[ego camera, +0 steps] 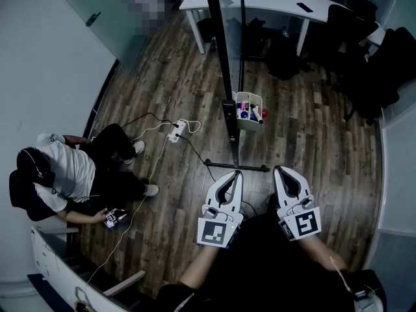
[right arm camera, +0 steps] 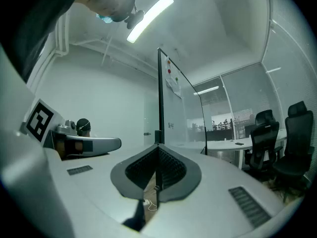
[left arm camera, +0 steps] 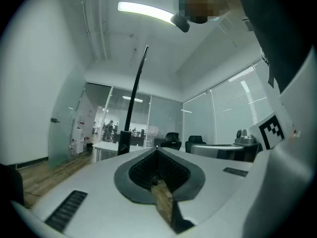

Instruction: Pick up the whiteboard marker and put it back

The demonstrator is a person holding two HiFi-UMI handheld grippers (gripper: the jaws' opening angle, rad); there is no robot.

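Left hand-held gripper (ego camera: 236, 174) and right hand-held gripper (ego camera: 278, 169) hang closed and empty, well short of the pale plastic tray (ego camera: 249, 95) holding coloured markers (ego camera: 251, 114); pickup looks unstarted.

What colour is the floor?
Brown wooden planks with greyish streaks. The floor shows best in the head view.

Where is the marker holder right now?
Head view, centre: the pale box-shaped marker holder sits just right of the dark upright whiteboard, straight ahead of the left hand-held gripper and the right hand-held gripper.
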